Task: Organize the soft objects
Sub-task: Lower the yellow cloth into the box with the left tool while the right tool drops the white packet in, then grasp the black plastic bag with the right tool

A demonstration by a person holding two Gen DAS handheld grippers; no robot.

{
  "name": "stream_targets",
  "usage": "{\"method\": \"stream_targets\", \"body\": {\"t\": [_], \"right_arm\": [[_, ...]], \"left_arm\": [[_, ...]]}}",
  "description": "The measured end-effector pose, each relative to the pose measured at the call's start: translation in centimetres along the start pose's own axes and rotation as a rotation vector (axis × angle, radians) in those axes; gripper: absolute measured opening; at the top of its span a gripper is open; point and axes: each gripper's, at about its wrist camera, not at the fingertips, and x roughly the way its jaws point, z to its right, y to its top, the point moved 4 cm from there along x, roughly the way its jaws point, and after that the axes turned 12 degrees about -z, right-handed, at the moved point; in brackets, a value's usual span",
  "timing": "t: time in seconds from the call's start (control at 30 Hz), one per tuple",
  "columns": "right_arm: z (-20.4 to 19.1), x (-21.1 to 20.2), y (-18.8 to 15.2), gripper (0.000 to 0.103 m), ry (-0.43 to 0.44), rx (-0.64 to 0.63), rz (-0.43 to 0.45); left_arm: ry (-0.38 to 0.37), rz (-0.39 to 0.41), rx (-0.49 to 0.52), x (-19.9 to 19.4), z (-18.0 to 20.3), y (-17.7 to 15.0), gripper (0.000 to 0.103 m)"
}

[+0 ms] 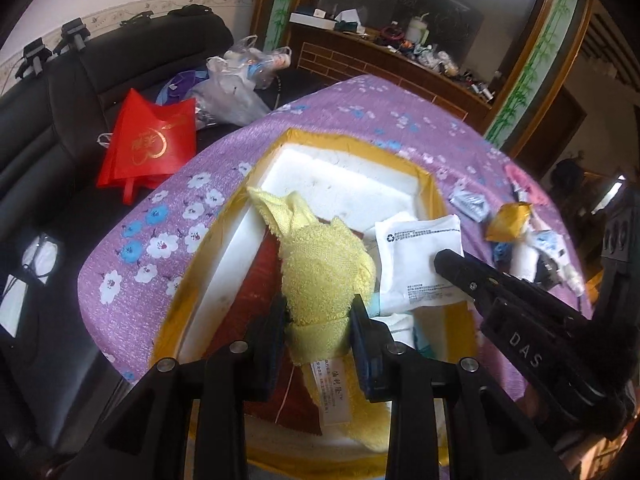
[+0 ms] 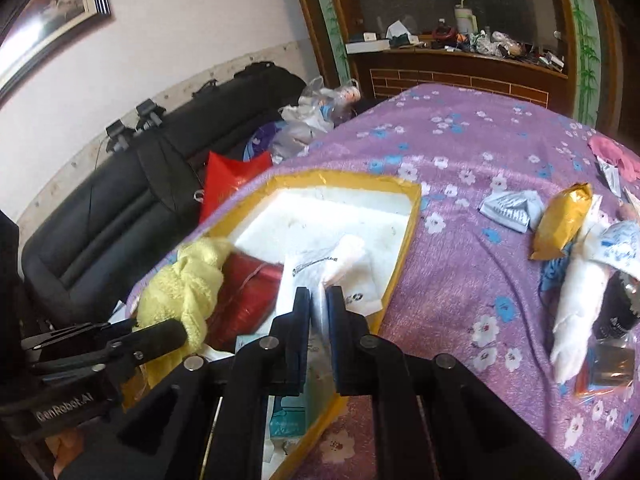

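My left gripper is shut on a yellow towel and holds it over the open foam box with yellow taped rims. The towel also shows in the right wrist view, at the box's left side. My right gripper is shut on a white plastic packet above the box; the packet also shows in the left wrist view, with the right gripper on its edge. A red item lies in the box under the towel.
The box sits on a purple flowered bedspread. Loose items lie at the right: a gold pouch, a grey-white packet, a white roll, a pink cloth. A black sofa with a red bag stands left.
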Motion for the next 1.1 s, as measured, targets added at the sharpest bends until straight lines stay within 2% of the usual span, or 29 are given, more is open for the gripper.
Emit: {"method": "stream_targets", "body": {"t": [0.1,0.13,0.17,0.2,0.27,0.3,0.43,0.5,0.63,0.8,0.97,1.03,1.1], "right_arm": [[0.6,0.0,-0.4,0.018,0.016,0.028,0.000],[0.8,-0.1,-0.5,0.020,0.029,0.033,0.000],[1.0,-0.4,-0.7,0.028,0.047,0.039,0.006],[1.2,-0.9,-0.9,0.032,0.066,0.041,0.019],[1.6,-2.2,-1.4,0.053,0.078,0.057,0.055],[1.9,-2.9,-1.8,0.057,0.081,0.065,0.071],[3.2,-4.8,-3.2,0.061,0.103,0.097,0.089],[4.4,-5.8,-4.1,0.067,0.118,0.123,0.092],[6.7,-7.4,-5.7,0.072,0.132,0.164,0.095],[9.5,-7.9,-7.6,0.074,0.115,0.185,0.072],[12.4,-8.0,-9.0,0.074,0.109,0.242,0.052],[13.3,-8.5,-9.4,0.074,0.099,0.244,0.058],[14.3,-9.1,-9.8,0.074,0.065,0.249,0.061]], "left_arm": [[0.046,0.018,0.004,0.3,0.5,-0.4,0.044],[0.064,0.030,0.009,0.1,0.7,-0.4,0.056],[0.094,0.053,0.015,-0.2,1.0,-0.6,0.066],[0.118,0.073,0.022,-0.6,1.3,-0.7,0.070],[0.162,0.115,0.059,-1.4,2.2,-1.1,0.079],[0.174,0.127,0.078,-1.7,2.6,-1.3,0.079],[0.204,0.157,0.113,-2.5,4.5,-2.0,0.082],[0.212,0.166,0.134,-2.7,5.6,-2.4,0.086],[0.233,0.197,0.189,-3.1,8.1,-3.2,0.087],[0.233,0.200,0.245,-3.2,10.6,-3.8,0.088],[0.264,0.197,0.279,-3.0,12.1,-4.3,0.088],[0.250,0.205,0.282,-3.2,12.3,-4.3,0.088],[0.205,0.197,0.268,-3.4,12.5,-4.3,0.088]]}}
